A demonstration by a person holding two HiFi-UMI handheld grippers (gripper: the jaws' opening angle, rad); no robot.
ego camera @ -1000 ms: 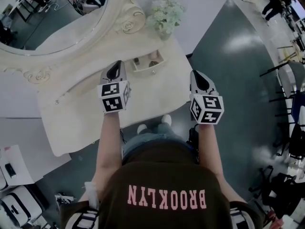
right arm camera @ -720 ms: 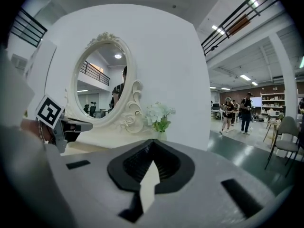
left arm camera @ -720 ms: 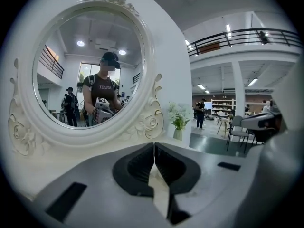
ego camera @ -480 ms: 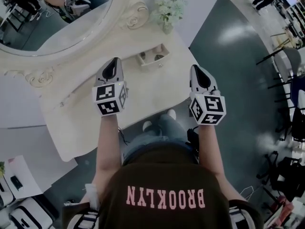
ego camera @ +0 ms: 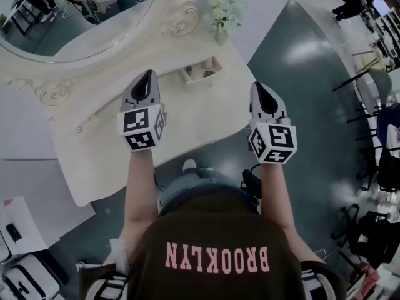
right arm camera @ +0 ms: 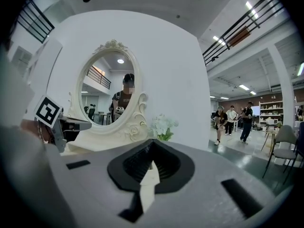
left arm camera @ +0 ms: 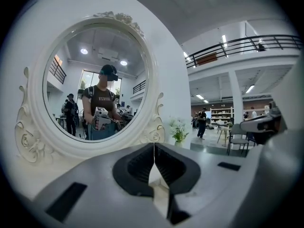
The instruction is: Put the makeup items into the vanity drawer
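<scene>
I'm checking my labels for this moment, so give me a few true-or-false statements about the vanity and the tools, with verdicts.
1. The left tool and right tool are both shut and hold nothing. True.
2. The drawer stands open. True.
3. The drawer is empty. False: small items lie in it.
4. In the head view the flowers stand left of the mirror. False: they stand to its right.
5. The mirror is rectangular. False: it is oval, in an ornate frame.
</scene>
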